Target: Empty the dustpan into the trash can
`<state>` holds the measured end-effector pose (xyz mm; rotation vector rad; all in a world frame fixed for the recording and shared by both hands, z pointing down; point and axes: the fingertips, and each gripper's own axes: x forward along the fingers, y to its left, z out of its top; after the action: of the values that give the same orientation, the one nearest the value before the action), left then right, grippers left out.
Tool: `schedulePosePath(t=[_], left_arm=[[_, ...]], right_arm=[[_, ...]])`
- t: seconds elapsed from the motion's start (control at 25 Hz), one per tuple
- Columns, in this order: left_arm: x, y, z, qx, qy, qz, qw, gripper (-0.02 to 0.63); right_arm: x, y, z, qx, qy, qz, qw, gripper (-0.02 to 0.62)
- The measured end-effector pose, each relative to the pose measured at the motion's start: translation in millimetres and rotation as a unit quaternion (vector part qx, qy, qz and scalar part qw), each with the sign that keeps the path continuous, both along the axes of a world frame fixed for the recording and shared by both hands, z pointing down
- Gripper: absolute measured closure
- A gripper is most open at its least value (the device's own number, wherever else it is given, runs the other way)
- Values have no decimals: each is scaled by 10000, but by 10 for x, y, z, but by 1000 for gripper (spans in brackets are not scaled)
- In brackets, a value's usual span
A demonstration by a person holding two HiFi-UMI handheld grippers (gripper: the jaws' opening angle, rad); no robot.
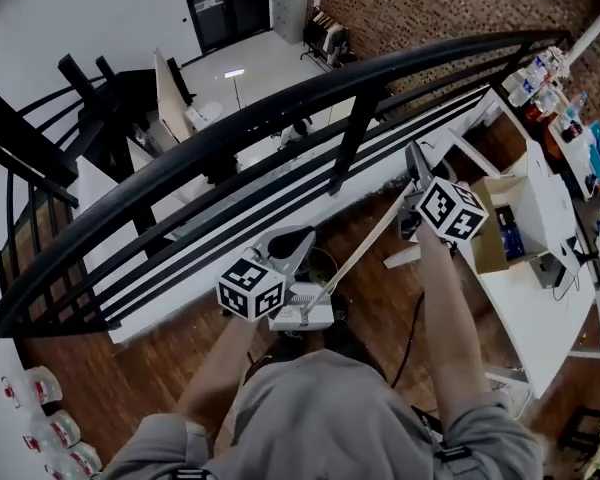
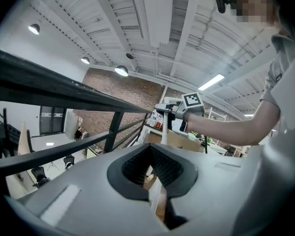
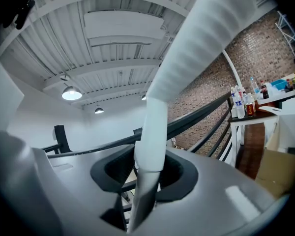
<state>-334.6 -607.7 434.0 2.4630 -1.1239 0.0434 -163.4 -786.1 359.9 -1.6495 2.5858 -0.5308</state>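
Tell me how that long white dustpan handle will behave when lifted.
The long white plastic dustpan handle looks stiff and straight, so probably no flop. Gripped by the right claw high up, its far end may swing.

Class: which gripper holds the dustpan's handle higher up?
The right gripper, at the top of the handle; the left gripper grips low, by the dustpan.

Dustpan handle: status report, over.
Both shut on dustpan handle: left gripper low, right gripper at top. Ahead, black railing close. No clear view of trash can.

Brown wooden floor (image 1: 375, 288) under a white table (image 1: 525, 318)
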Motion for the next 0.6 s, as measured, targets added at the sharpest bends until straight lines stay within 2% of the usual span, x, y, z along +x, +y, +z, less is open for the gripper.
schedulePosePath(t=[0.2,0.36,0.6], left_arm=[[203,168,-61,97,50,423,9990,600],[325,204,-98,136,4,547,9984,600],[584,382,-175,39,-35,487,9988,600]], right_arm=[[70,403,-98,84,-5,48,10000,477],[116,686,-224,227,-46,-52,9997,476],[19,1298,-366,670,-180,-903,9935,477]])
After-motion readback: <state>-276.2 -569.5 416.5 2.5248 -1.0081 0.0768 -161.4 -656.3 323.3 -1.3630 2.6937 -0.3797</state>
